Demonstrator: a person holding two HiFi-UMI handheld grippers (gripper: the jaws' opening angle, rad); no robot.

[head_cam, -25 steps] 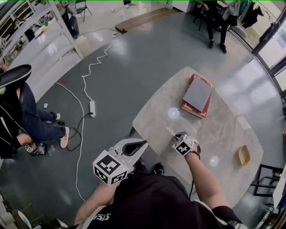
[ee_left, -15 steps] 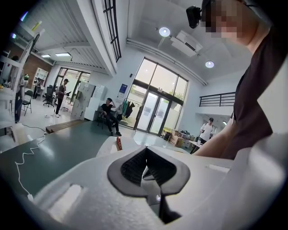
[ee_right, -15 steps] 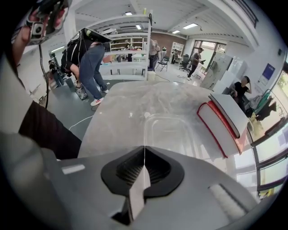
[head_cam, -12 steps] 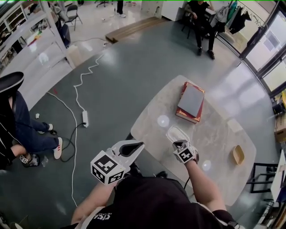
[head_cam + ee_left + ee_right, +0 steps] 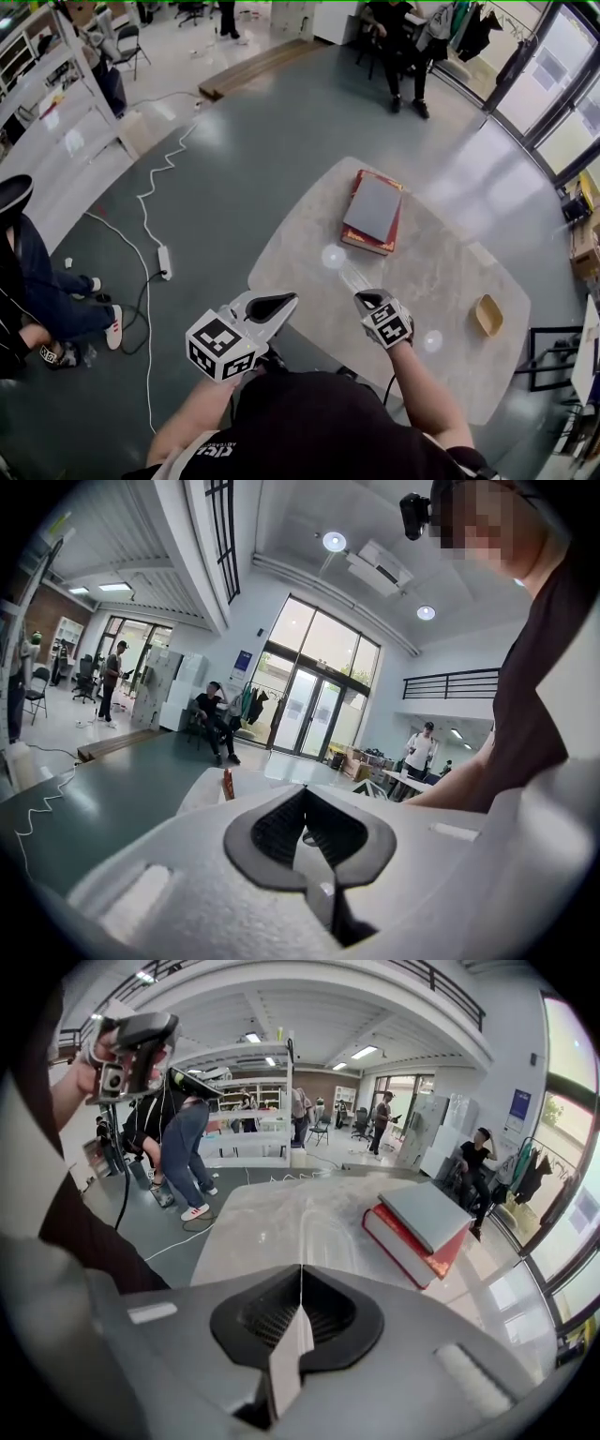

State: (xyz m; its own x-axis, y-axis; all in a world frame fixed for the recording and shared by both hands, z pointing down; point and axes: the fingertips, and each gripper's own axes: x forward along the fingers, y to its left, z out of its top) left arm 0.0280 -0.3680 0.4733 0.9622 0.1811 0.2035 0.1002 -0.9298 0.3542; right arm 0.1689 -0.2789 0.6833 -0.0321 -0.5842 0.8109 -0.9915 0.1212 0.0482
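My right gripper [image 5: 364, 299] hovers over the near edge of the pale stone table [image 5: 450, 281], jaws shut with nothing between them. Just ahead of its tip lies a clear plastic tray [image 5: 352, 277], faint on the tabletop [image 5: 272, 1213]. Beyond that sits a stack of two books [image 5: 372, 210], a grey one on a red one [image 5: 418, 1222]. My left gripper [image 5: 277, 304] is held off the table's left edge, over the floor, also shut and empty. In the left gripper view its closed tip [image 5: 302, 790] points level across the room, with the table corner [image 5: 201, 790] behind it.
A small wooden bowl [image 5: 487, 315] rests at the table's right side. A white power strip and cable [image 5: 164, 262] trail over the green floor. One person in jeans [image 5: 183, 1143] bends by white shelving [image 5: 251, 1101] at the left. Another person [image 5: 392, 37] sits beyond the table.
The right gripper has lifted and tilted up from the tabletop, so the books now show further ahead. The head view has swung slightly; the left gripper stays put.
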